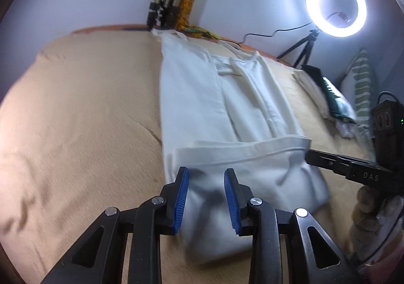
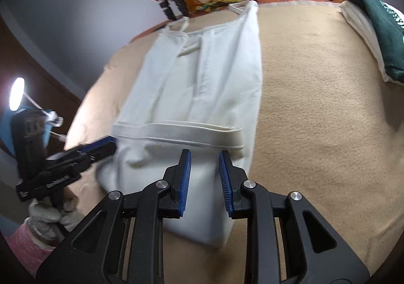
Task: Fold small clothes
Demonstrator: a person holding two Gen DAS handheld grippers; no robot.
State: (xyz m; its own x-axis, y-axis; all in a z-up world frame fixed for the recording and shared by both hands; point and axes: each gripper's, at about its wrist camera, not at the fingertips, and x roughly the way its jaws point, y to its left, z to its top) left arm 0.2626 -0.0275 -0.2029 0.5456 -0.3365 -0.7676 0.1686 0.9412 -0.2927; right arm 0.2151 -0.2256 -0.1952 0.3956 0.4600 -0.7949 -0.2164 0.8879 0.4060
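A white garment [image 1: 227,107] with thin shoulder straps lies flat on a tan blanket [image 1: 75,120], its sides folded in and its lower part doubled up, so the hemmed edge crosses the cloth just ahead of both claws. The left gripper [image 1: 206,198] hangs over the near left part of that fold, its blue pads apart with white cloth showing in the gap below them; the pads do not press on it. The right gripper [image 2: 205,181] stands the same way over the near right part, jaws apart above the fabric, nothing clamped. Motion blur softens the near edge, so whether either claw's tips graze the cloth is hard to say. In the right wrist view a gloved hand [image 2: 50,213] holds the left gripper. Beyond the claws, to the right, a ring light [image 1: 335,3] glows on a small tripod, with a dark green cloth [image 2: 381,39] on a white pillow [image 2: 363,29].
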